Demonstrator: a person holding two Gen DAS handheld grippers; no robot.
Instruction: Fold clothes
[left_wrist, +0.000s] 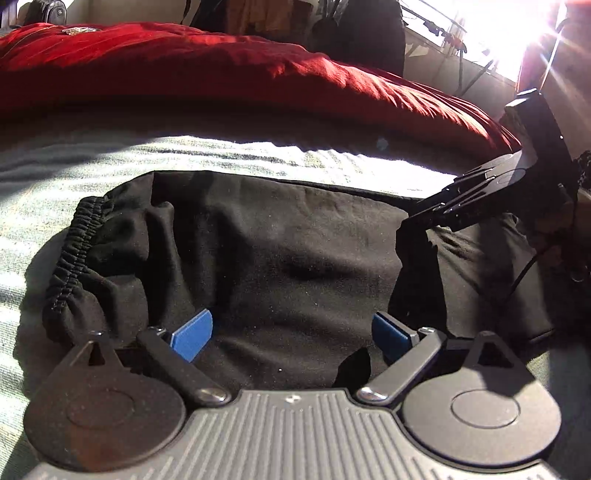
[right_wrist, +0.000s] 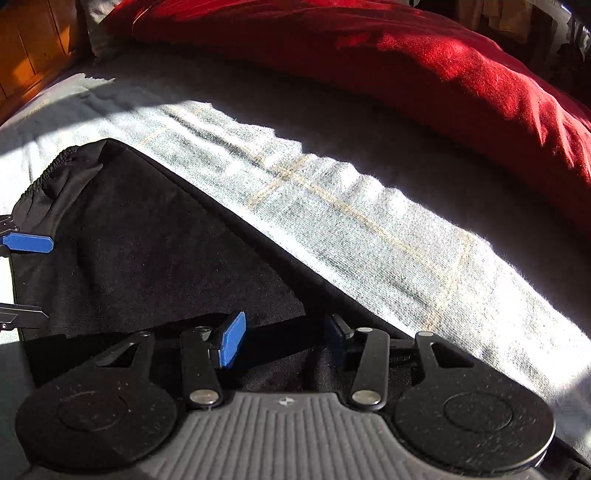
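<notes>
A black garment (left_wrist: 280, 251) with an elastic waistband (left_wrist: 74, 254) lies folded on a pale grey bedspread (left_wrist: 221, 155), sunlit in patches, in front of a red blanket (left_wrist: 184, 62). The left claw (left_wrist: 291, 334) hovers low over the garment's near part, its blue pads (left_wrist: 194, 336) spread wide apart with only flat cloth beneath them, nothing pinched. The right claw (right_wrist: 284, 339) sits over the garment's right edge, by its straight folded border; its jaws stand apart, and dark fabric lies between them without being pressed. In the right wrist view the left claw's pad (right_wrist: 29, 243) shows at the far left.
</notes>
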